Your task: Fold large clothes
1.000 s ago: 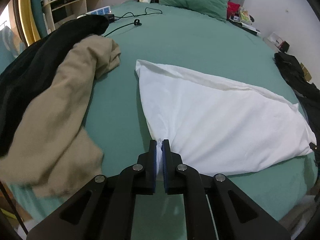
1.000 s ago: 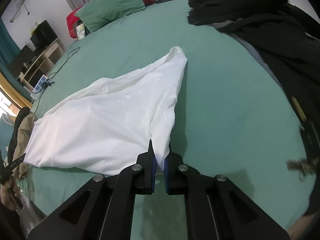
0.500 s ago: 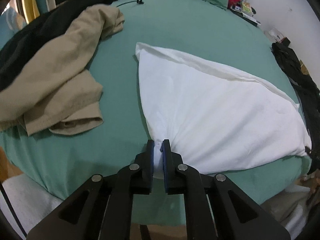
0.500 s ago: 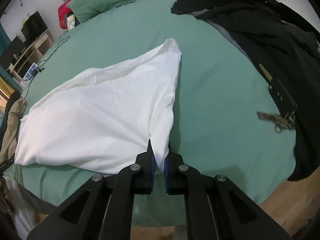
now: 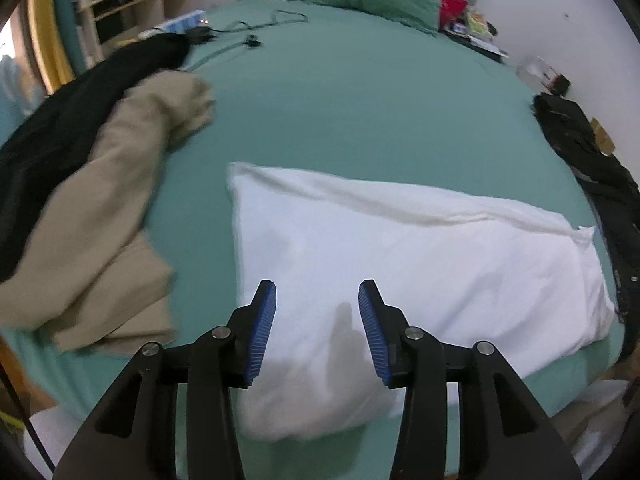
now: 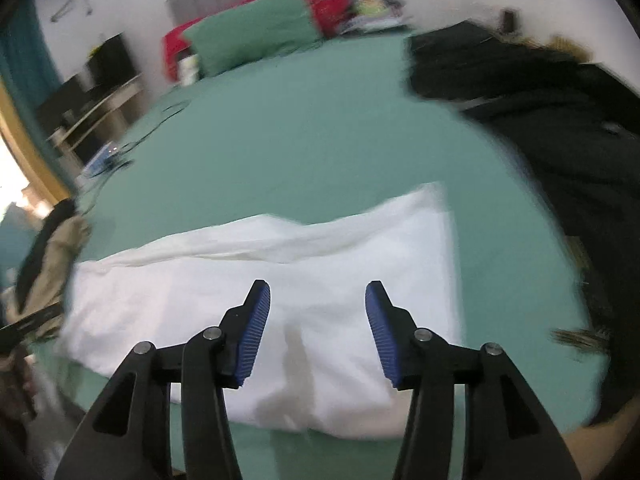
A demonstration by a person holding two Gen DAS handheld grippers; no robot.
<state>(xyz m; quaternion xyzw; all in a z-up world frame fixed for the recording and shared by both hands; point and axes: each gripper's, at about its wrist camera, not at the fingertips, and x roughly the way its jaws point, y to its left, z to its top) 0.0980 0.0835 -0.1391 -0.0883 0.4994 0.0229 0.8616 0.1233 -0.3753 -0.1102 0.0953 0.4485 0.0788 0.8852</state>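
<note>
Folding this white garment (image 5: 400,264) lying flat on the green bed (image 5: 360,100) should be easy since it's light and floppy, so with your left claw (image 5: 316,308) and right claw (image 6: 316,308) both opening with nothing between them, pinch corners or hems, not the middle.

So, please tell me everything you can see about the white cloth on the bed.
The white cloth is a plain, soft-looking fabric, lying flat on the green bed sheet near the bed's front edge. Its shape is roughly rectangular, with a folded band and creases along the far edge and a small flap at one end. The near edge looks a little puffy. Both tongs, left and right, are opening above it, with nothing between their pads. A beige garment lies beside it, apart.
</note>
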